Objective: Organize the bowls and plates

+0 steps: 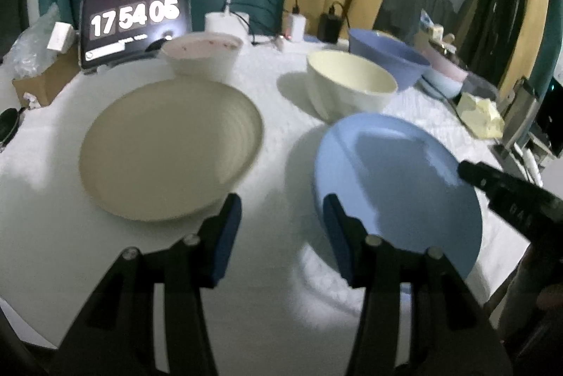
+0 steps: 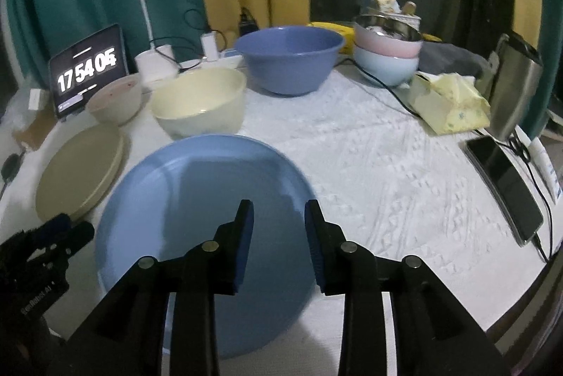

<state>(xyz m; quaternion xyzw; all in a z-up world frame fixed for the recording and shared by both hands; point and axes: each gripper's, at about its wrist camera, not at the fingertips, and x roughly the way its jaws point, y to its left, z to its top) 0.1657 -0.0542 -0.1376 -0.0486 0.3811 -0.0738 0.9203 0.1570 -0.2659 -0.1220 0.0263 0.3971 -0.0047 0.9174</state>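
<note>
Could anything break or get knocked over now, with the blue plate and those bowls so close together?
Maybe. The round blue plate seems lifted and tilted under the open right gripper, with nothing gripping it visibly, so it could slip. The cream bowl sits right behind it and could get bumped. The open left gripper is close to the beige ridged plate and might nudge it.

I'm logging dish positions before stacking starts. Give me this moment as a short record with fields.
plates: blue plate nearest the grippers; beige plate to its left
bowls: cream bowl, large blue bowl, speckled pinkish bowl, pink-on-pale-blue stack
left gripper: open, holding nothing
right gripper: open, above the blue plate
surface: white tablecloth
</note>
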